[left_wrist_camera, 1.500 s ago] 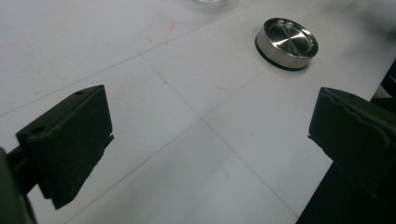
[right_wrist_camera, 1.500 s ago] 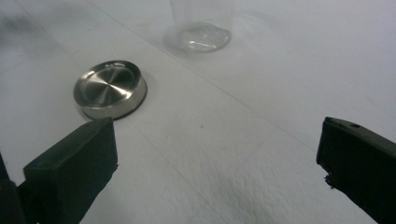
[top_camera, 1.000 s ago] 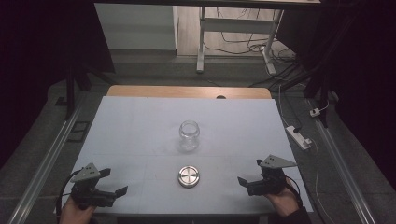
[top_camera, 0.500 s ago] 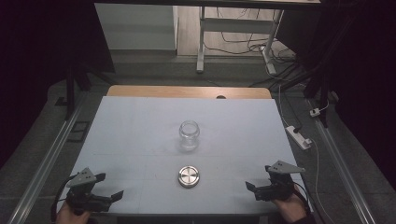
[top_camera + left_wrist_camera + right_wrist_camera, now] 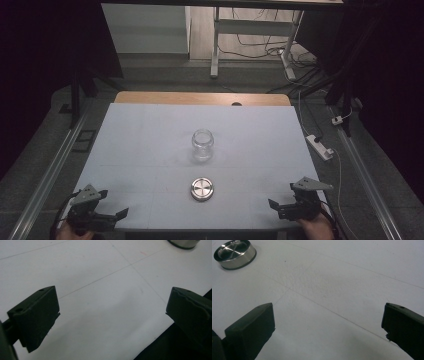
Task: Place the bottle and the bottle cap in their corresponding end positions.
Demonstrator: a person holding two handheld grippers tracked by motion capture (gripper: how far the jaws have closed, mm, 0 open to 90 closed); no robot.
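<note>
In the high view, a white table (image 5: 150, 145) runs away from the person, with a wooden strip along its far edge. A clear glass jar (image 5: 202, 144) stands upright near the middle of the table, mouth open, with no lid on it. Nearer the person and just right of centre line, a round metal lid (image 5: 202, 189) lies flat on the white top, apart from the jar. The left gripper (image 5: 112, 216) sits at the near left corner, held in a hand (image 5: 67, 231) at the bottom edge, jaws spread and holding nothing. The right gripper (image 5: 276, 208) sits at the near right corner, in the other hand (image 5: 314, 231), jaws likewise apart and bare. Both point inward toward the lid, well apart from it. On the floor to the right lies a white power strip (image 5: 319, 147) with its cable. Beyond the table stand the legs of a metal frame (image 5: 215, 45).

In the left gripper view, the two black jaws stand wide apart over the white top near its near edge, nothing between them. The lid's edge (image 5: 183, 243) shows at the far right corner.

In the right gripper view, the jaws are again released and wide, with bare table between them. The lid (image 5: 235, 253) lies at the far left, its top ringed and shiny.
</note>
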